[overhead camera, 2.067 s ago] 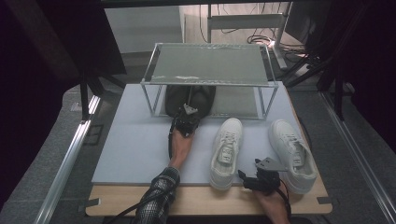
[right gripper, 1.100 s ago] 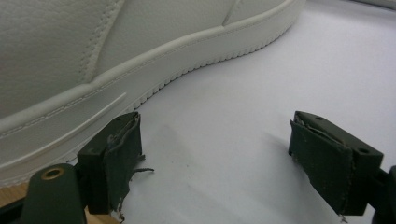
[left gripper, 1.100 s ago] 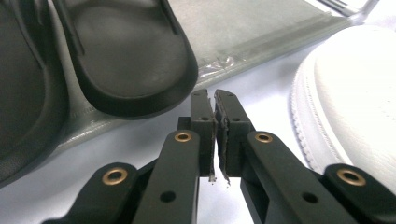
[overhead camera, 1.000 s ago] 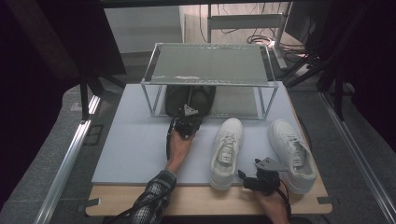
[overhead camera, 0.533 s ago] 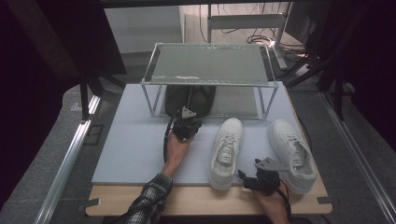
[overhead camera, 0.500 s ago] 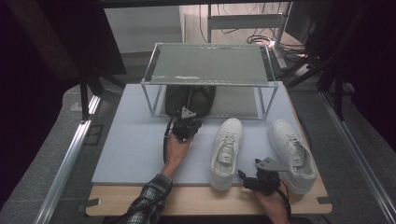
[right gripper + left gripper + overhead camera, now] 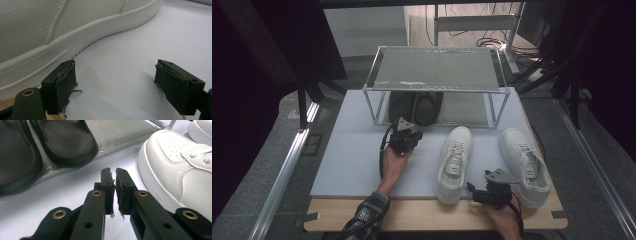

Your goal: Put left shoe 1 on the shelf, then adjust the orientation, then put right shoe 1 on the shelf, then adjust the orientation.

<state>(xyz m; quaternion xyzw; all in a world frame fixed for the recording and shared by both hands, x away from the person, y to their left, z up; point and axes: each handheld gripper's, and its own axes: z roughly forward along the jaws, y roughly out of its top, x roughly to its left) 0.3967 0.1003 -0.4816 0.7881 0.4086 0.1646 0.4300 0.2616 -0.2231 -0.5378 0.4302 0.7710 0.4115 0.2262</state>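
Under the rack, a wire-framed shelf with a flat mesh top, two black sandals lie side by side on its grey bottom tray, smooth and rounded at the toe. My left fingers are nearly shut on nothing, just before the tray. Two white leather sneakers sit on the pale mat over the wooden desk. My right fingers stand wide beside one ribbed sole.

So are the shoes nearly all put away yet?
About halfway, it seems. Done: the black sandals sit under the rack. In hand: nothing; the left gripper is shut and empty, the right gripper open beside a white sneaker. Left: both sneakers, including the other sneaker.
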